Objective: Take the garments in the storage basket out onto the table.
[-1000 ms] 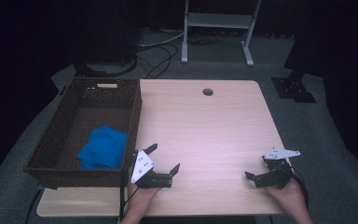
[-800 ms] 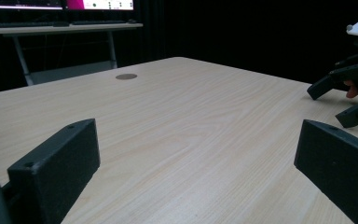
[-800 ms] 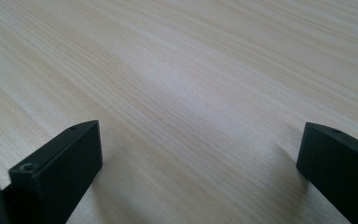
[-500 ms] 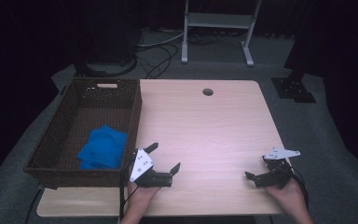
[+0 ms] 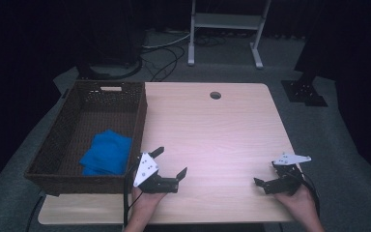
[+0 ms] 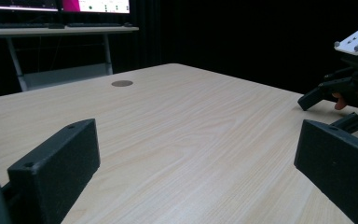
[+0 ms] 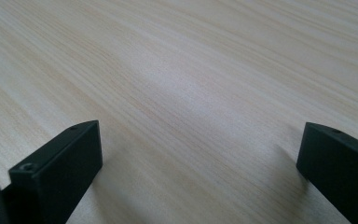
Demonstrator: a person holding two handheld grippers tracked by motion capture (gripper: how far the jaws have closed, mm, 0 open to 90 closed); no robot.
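L tongs [image 5: 170, 164] spread wide, empty, low over the counter [image 5: 212, 130] just right of the basket [image 5: 53, 169]. R tongs [image 5: 266, 175] also spread, empty, well to the right. Cloth [image 5: 107, 152] lies inside the basket, near end. Looks like a rest between steps; next up, prob. L tongs swing over the rim toward the cloth.

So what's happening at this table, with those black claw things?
A person holds a hand-held gripper in each hand over the wooden table. The left hand-held gripper and the right hand-held gripper are both open and hold nothing. A blue cloth lies folded in the wicker basket beside the left one.
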